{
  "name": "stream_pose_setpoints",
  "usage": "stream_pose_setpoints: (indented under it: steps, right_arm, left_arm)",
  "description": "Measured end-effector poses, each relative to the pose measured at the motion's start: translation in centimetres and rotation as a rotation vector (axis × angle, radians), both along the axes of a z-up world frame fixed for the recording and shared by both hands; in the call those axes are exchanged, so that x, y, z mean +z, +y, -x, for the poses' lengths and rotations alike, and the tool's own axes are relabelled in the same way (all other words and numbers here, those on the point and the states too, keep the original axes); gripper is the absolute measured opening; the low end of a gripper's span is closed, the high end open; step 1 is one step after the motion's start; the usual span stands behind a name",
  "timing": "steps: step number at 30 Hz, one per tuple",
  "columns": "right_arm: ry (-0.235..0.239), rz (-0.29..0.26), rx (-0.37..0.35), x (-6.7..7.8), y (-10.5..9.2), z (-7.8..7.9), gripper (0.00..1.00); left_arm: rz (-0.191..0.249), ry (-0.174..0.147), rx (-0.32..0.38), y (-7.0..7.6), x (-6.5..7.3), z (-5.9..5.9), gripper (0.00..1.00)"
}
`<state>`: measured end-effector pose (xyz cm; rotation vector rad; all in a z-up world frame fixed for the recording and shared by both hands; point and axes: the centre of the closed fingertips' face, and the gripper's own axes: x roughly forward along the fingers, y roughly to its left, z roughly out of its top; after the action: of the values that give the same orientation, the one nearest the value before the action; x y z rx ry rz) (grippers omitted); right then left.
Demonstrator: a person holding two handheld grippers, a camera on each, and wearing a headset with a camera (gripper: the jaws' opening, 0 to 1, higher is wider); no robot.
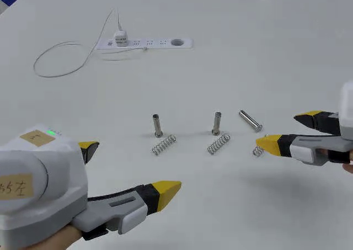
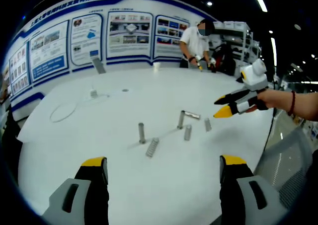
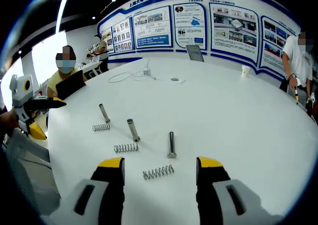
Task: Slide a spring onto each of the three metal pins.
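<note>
The white table is wide and mostly bare, and the person holds both tools over its near side. The left gripper is held low at the near edge, its grey body close to the person and its yellow-tipped jaws pointing across the table toward the right, spread wide apart with nothing between them. In its own view the left gripper shows the same wide gap over bare tabletop.

The right gripper comes in from the right side and points left. In the left gripper view the forearm behind it is stretched out level, with a band at the wrist. Its jaws are parted too and grip nothing.

Far back on the table lies a white power strip with a thin cable looping away to the left.

The three pins sit in a row in the middle. The left pin and the middle pin stand upright on their heads. The third pin lies flat, just right of the middle one.

Each spring lies loose on the table, none on a pin. The first spring is just in front of the left pin, and the second spring is just in front of the middle pin. The third spring sits right beside the nearer jaw tip of the right gripper; I cannot tell if they touch. In the right gripper view it lies ahead, between the open jaws.
</note>
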<state>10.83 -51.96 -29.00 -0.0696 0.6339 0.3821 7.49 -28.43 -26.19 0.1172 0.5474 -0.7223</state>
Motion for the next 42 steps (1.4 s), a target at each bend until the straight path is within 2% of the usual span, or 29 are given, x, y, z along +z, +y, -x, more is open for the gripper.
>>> stream_pose_setpoints:
  steps: [7,11,17,22,29,35,42]
  right_arm:
    - [0.007,0.014,0.006,-0.9,0.0,-1.7,0.54]
    - [0.008,0.009,0.012,-1.3,0.0,-2.6,0.48]
    - [0.011,0.025,0.027,-1.9,0.2,-4.0,0.43]
    - [0.019,0.007,0.019,-2.3,0.4,-4.8,0.39]
    - [0.037,0.024,0.021,-3.3,0.5,-6.1,0.34]
    - [0.052,0.017,0.021,-3.9,0.8,-6.9,0.3]
    - [0.078,0.045,0.038,-4.9,1.3,-7.5,0.26]
  left_arm:
    - [0.033,-0.024,0.005,-0.4,0.3,-0.2,0.96]
    - [0.034,-0.029,0.002,-0.5,0.2,-0.3,0.97]
    - [0.032,-0.024,-0.006,-0.6,0.0,-0.3,0.96]
    - [0.031,-0.025,-0.01,-0.8,-0.1,-0.4,0.96]
    - [0.025,-0.017,-0.011,-0.7,-0.4,-0.6,0.95]
    - [0.021,-0.014,-0.016,-0.7,-0.5,-0.8,0.94]
    - [0.022,-0.002,-0.021,-0.7,-0.7,-0.8,0.93]
